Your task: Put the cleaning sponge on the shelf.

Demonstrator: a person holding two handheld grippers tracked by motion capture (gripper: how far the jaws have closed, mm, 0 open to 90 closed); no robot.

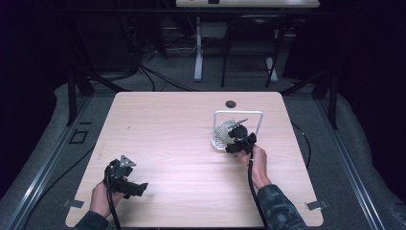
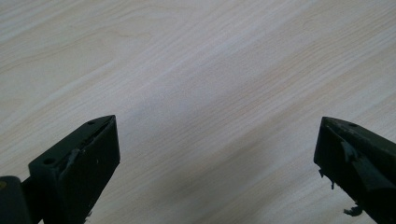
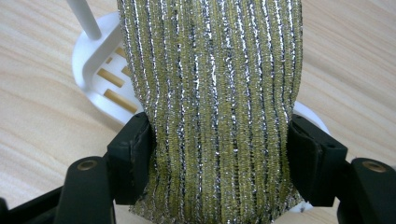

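Observation:
A scrubbing sponge (image 3: 210, 93), yellow with silver threads, stands between my right gripper's (image 3: 219, 140) jaws, both pads touching its sides. It sits over a white slotted rack (image 3: 100, 70). In the high view the sponge (image 1: 224, 129) is inside the white rack (image 1: 238, 113) at the table's right middle, with my right gripper (image 1: 230, 135) reaching into it from the near side. My left gripper (image 1: 140, 188) rests near the front left corner, held in a hand. Its jaws (image 2: 217, 140) stand wide apart over bare wood, with nothing between them.
The light wooden table (image 1: 167, 143) has a dark cable hole (image 1: 231, 103) near its far edge, just behind the rack. Small metal brackets (image 1: 316, 205) sit at the front corners. Another desk's legs (image 1: 198, 48) and cables stand on the floor beyond.

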